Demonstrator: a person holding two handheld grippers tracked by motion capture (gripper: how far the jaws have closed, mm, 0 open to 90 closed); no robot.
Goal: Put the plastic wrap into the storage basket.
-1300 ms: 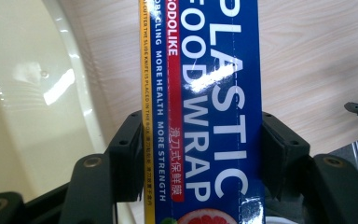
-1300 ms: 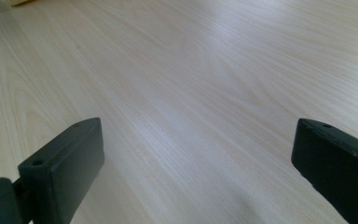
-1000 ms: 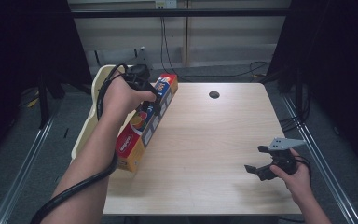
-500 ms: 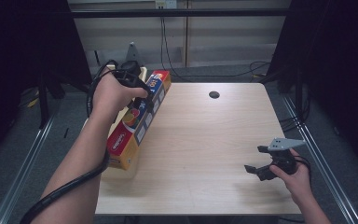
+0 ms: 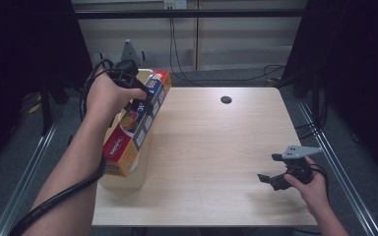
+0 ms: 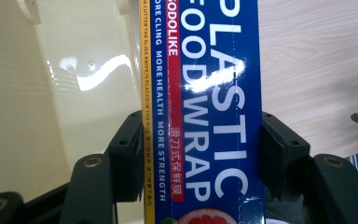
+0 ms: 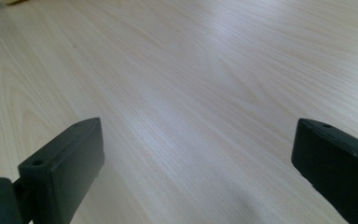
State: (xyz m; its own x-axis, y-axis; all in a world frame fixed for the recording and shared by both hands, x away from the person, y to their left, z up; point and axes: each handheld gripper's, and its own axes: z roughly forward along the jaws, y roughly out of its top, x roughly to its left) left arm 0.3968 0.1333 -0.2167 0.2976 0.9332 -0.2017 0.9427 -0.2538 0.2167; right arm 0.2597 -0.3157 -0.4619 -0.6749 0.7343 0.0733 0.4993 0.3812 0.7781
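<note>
The left gripper (image 6: 200, 154) pinches the plastic wrap box (image 6: 209, 93) (blue, long) between its pads, a cream bin (image 6: 74, 84) just beside. The right gripper (image 7: 196, 168) stands spread above the table (image 7: 191, 70).

– The plastic wrap box (image 6: 205, 116) beside the cream bin (image 6: 65, 93), what's it made of?
– Printed cardboard with a glossy, light-catching coat. The bin is smooth, shiny plastic.
– And the table (image 5: 216, 147) under them?
– Pale wood grain, matt and smooth. The gripper pads (image 7: 65, 158) above it are matt black plastic
</note>
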